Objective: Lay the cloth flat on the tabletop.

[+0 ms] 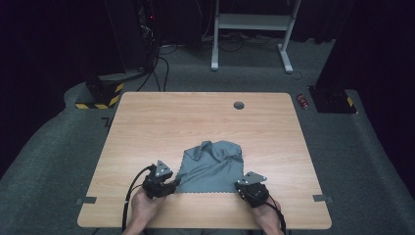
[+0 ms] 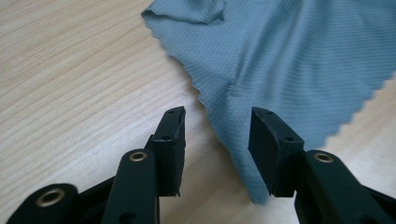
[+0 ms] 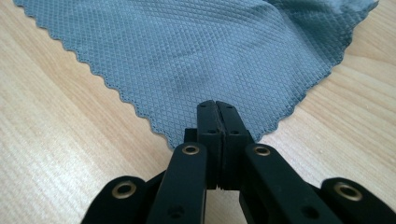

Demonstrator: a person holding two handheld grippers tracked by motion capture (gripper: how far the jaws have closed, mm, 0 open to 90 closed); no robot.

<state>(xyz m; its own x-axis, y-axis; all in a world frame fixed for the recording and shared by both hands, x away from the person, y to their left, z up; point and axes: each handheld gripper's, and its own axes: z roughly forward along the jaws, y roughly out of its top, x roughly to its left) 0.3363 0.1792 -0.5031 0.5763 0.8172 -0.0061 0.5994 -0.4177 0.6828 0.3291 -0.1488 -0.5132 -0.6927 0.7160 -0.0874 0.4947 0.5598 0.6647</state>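
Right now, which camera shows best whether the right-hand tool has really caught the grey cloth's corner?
The right gripper view: the right gripper is shut on the grey cloth at its corner. The high view shows that far off; the left gripper view shows the cloth's other corner.

Grey carpet floor (image 1: 58, 147), white desk frame (image 1: 252, 22), dark walls.

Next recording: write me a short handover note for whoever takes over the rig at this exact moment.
Right claw: shut on the near right corner of the grey cloth.
Left claw: open, the cloth's near left corner lying between its jaws, not yet pinched.
Cloth: on the wooden table near the front edge, near half flat, far edge bunched up.
Done: one corner gripped.
Left: likely close the left claw on its corner, then lift or spread the cloth.
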